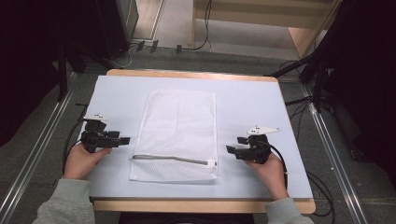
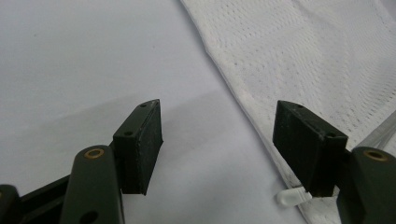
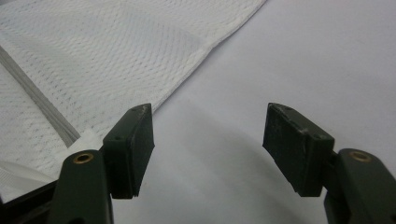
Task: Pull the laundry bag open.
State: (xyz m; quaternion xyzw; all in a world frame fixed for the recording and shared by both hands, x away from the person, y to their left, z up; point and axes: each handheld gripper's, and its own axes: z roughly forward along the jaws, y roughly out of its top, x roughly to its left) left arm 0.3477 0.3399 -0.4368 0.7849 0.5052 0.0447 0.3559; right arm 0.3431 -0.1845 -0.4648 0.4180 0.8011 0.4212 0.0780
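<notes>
White-covered table (image 1: 252,102) carries a flat white mesh zipped laundry bag (image 1: 180,126); left claw (image 1: 122,140) and right claw (image 1: 232,149) flank it, both wide open, empty.

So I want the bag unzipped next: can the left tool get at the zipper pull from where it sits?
Probably yes. The left tool is open beside the mesh bag, and the clear zipper pull lies right by one jaw with bare table between.
</notes>
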